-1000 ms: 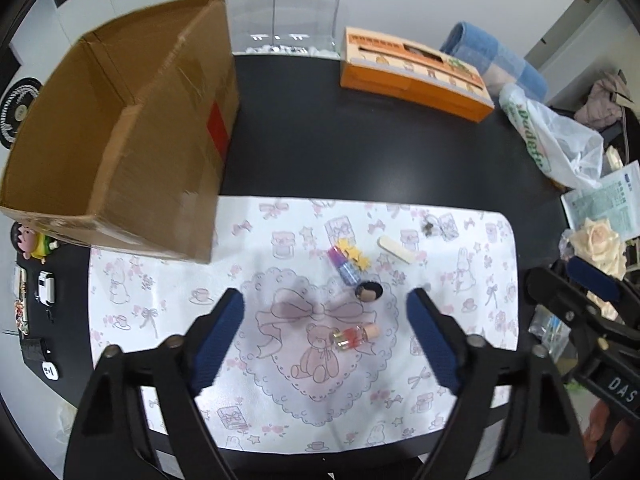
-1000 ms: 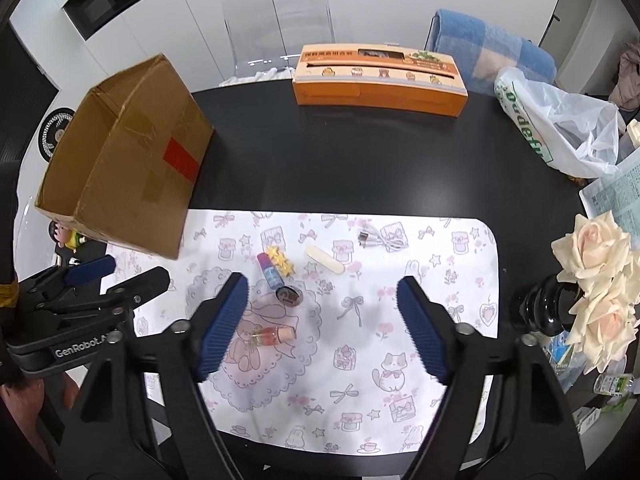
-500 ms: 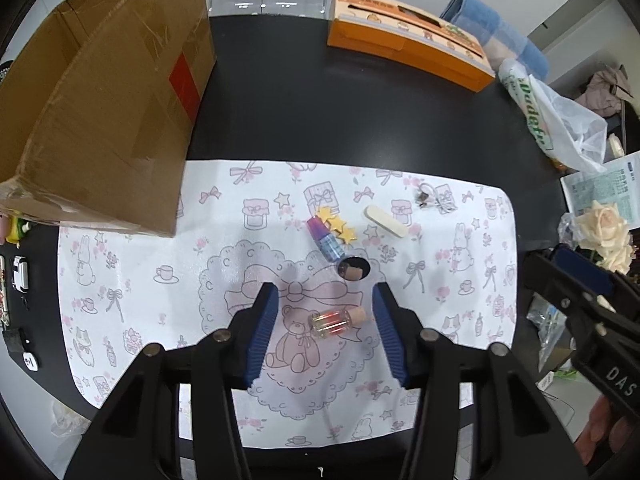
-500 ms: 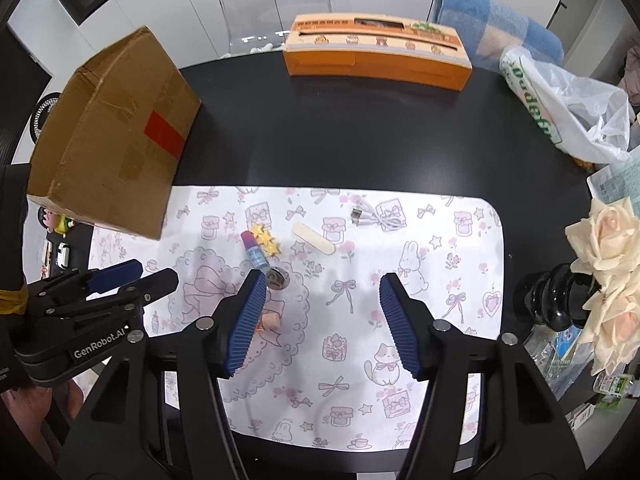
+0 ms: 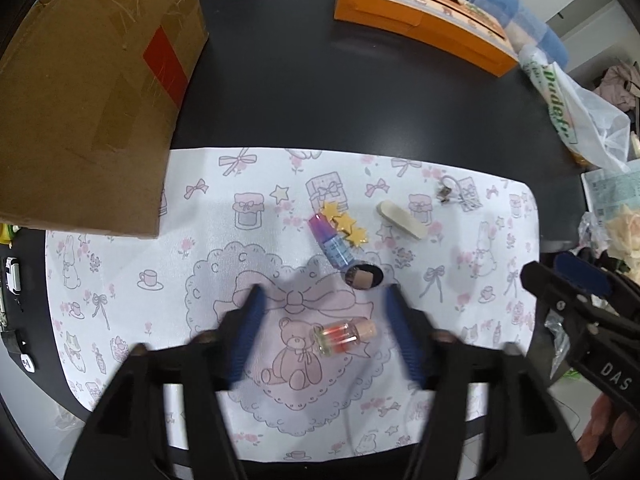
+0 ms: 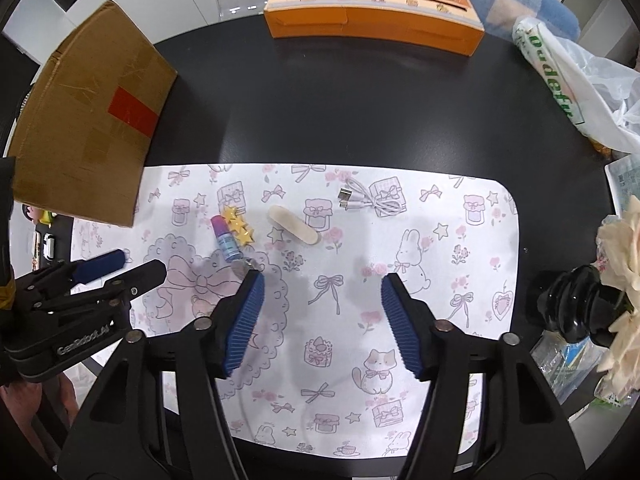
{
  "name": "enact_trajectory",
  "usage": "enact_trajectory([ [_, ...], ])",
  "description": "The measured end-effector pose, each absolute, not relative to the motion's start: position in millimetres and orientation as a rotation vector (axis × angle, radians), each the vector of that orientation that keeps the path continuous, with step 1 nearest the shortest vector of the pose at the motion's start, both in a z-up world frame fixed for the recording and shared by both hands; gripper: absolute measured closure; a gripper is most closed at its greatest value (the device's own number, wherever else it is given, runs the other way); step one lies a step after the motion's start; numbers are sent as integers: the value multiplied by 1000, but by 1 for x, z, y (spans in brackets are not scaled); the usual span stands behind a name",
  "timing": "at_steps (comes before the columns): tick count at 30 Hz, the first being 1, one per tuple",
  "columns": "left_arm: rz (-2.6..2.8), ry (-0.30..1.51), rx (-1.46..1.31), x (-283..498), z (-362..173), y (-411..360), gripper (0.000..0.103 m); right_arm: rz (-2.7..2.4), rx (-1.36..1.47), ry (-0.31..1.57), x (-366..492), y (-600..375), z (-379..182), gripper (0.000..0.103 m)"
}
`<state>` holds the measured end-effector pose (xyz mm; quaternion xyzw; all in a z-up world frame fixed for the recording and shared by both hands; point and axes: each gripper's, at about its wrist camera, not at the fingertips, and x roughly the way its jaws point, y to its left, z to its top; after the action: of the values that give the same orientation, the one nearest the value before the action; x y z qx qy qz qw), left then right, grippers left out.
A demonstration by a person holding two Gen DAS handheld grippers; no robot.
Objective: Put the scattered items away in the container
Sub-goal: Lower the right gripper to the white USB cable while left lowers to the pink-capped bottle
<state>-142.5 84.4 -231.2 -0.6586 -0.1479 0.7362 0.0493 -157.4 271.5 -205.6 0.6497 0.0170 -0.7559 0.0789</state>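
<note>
Opening, the left tool (image 5: 322, 330) straddles the small bottle (image 5: 343, 335) (pads apart).

Orange box (image 6: 374, 8), plastic bag (image 6: 576, 80), cream roses (image 6: 622, 256), black table (image 6: 360, 112)

Both views are bright and evenly lit from above. The black desk (image 6: 360, 112) shows a soft pale sheen. On the printed mat (image 5: 200, 280) the tools throw faint grey shadows. In the left view the left tool (image 5: 324, 332) is smeared by motion blur. Fisheye bending curves the edges, with dark corners.
</note>
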Motion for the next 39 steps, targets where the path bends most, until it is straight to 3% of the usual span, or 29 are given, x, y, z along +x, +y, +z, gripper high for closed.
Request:
enact_trajectory([
  [1, 2240, -445, -2016, -144, -234, 85, 13, -2256, 1951, 44, -159, 272, -209, 32],
  [6, 2209, -404, -2070, -153, -249, 90, 11, -2230, 1989, 7, -167, 278, -227, 11],
  [9, 2188, -391, -2090, -156, -258, 94, 11, -2229, 2008, 6, -171, 281, -236, 3],
  [34, 2101, -465, -2284, -182, -334, 105, 12, -2137, 2056, -25, -229, 295, -307, 7],
  [38, 2085, -454, -2312, -184, -341, 108, 22, -2126, 2062, -20, -237, 295, -315, 8],
  [39, 2082, -451, -2317, -184, -342, 108, 28, -2122, 2065, -20, -238, 294, -317, 8],
])
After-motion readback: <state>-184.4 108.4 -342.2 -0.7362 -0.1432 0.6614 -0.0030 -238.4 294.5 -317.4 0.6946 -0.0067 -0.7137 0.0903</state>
